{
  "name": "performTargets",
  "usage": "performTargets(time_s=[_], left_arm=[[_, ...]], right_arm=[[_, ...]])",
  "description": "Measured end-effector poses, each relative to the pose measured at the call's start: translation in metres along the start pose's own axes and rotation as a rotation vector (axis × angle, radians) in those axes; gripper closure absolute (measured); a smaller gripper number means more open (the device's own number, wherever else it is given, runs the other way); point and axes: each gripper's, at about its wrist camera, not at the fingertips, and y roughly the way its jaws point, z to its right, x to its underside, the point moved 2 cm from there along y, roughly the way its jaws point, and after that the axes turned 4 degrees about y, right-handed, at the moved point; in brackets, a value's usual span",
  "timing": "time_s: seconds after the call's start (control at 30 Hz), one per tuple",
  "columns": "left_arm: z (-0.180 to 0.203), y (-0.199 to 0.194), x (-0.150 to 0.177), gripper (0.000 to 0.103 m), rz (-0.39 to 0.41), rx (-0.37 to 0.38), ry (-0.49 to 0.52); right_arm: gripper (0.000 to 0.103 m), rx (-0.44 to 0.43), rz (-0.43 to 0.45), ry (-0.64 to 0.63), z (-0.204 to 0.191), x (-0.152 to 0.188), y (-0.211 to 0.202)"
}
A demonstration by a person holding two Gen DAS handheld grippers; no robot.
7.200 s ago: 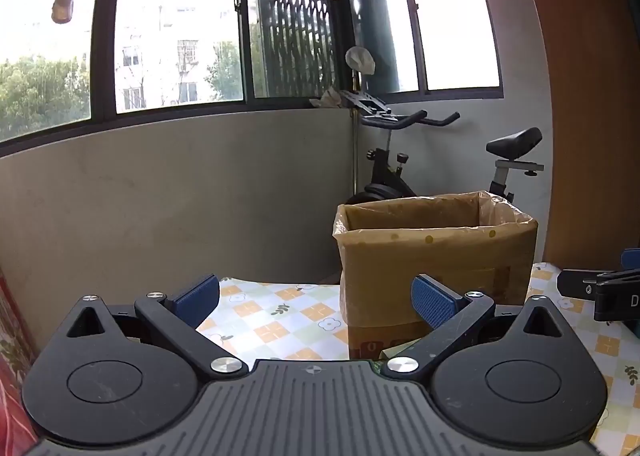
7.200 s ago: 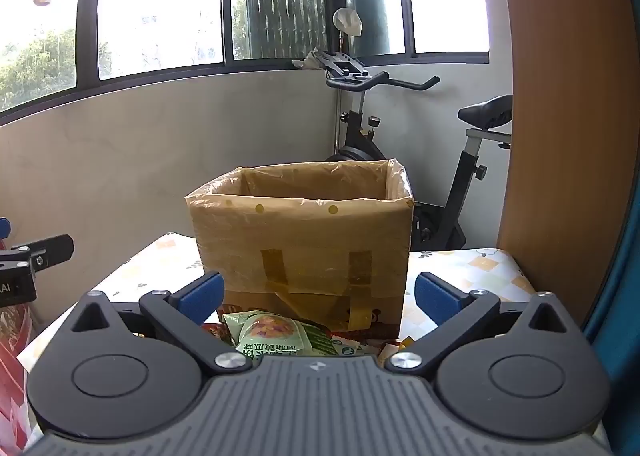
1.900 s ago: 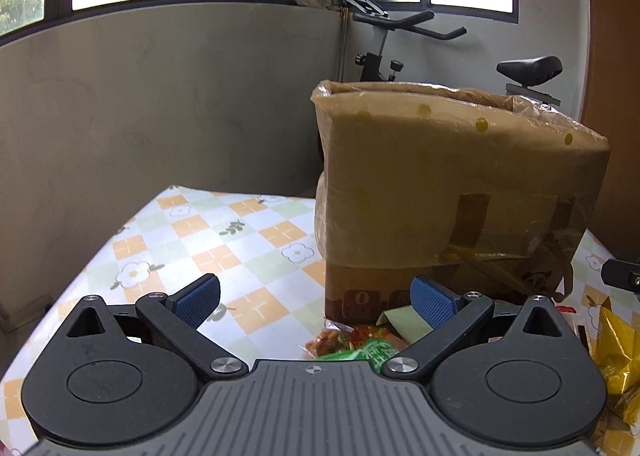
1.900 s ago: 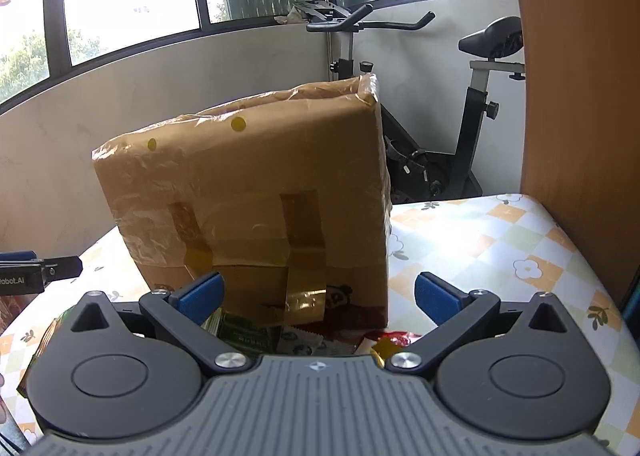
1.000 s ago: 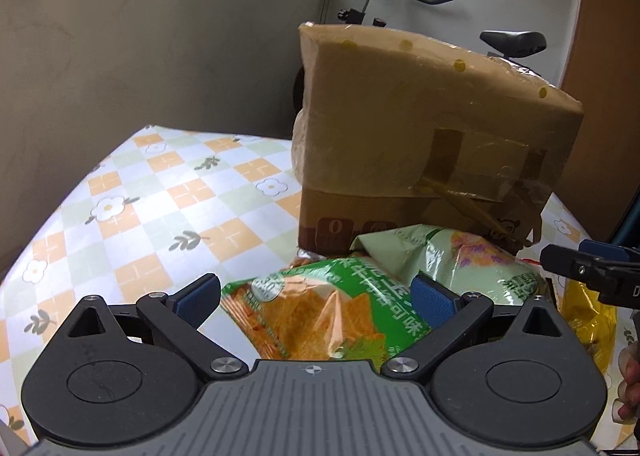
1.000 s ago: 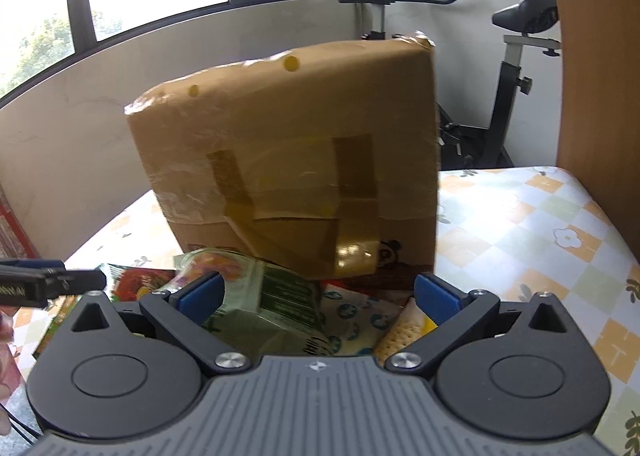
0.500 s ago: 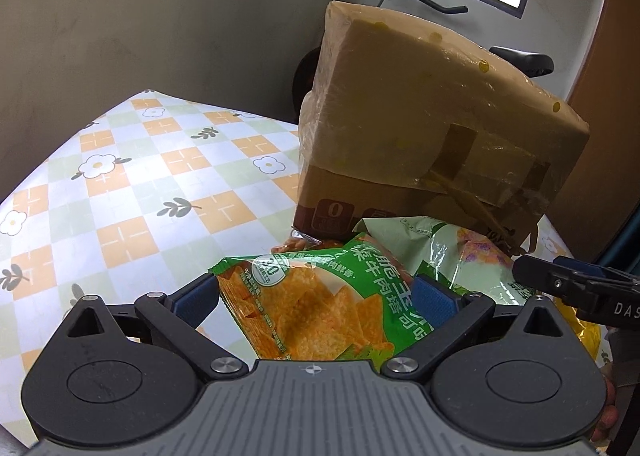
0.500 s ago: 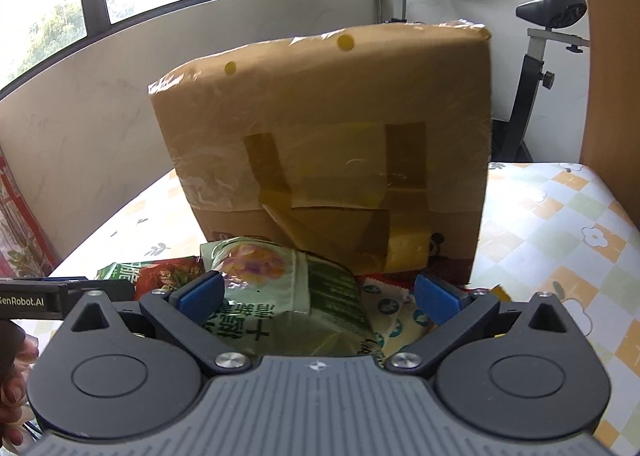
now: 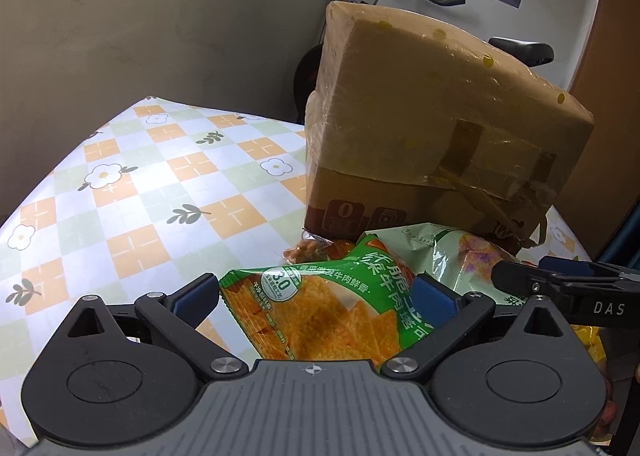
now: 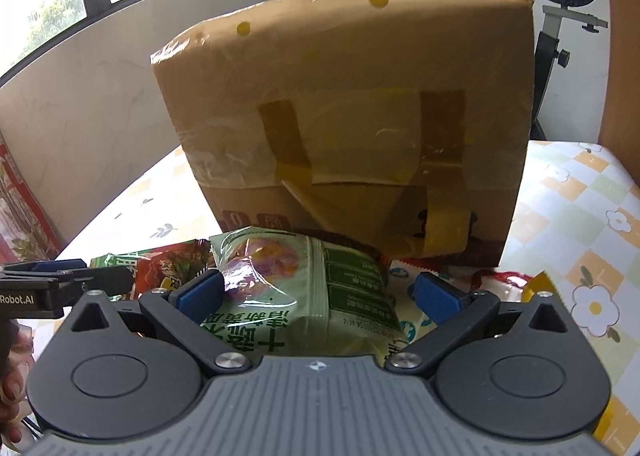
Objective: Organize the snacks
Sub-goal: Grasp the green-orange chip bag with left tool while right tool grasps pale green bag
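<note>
L gripper (image 9: pixel 316 298) wide over chip bag (image 9: pixel 332 320); R gripper (image 10: pixel 318 294) wide over pale-green bag (image 10: pixel 296 288).

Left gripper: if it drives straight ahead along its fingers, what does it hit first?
Most likely the green chip bag, already lying between the open left gripper fingers. The cardboard box stands beyond it; depth is uncertain.

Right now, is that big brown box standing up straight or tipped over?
Upright: the cardboard box stands on its base on the checked tablecloth, snack bags piled against its foot. Whether its top is open cannot be told; both cameras look from below its rim.
</note>
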Motion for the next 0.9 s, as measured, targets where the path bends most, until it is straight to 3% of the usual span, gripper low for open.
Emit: performTargets(time_s=[0.47, 0.9], left_arm=[[-0.01, -0.004, -0.005, 0.0, -0.011, 0.023, -0.035], [-0.017, 0.002, 0.009, 0.0, -0.052, 0.113, -0.143]], right_arm=[[0.0, -0.001, -0.027, -0.001, -0.001, 0.001, 0.005], [0.0, -0.015, -0.028, 0.002, -0.002, 0.001, 0.011]])
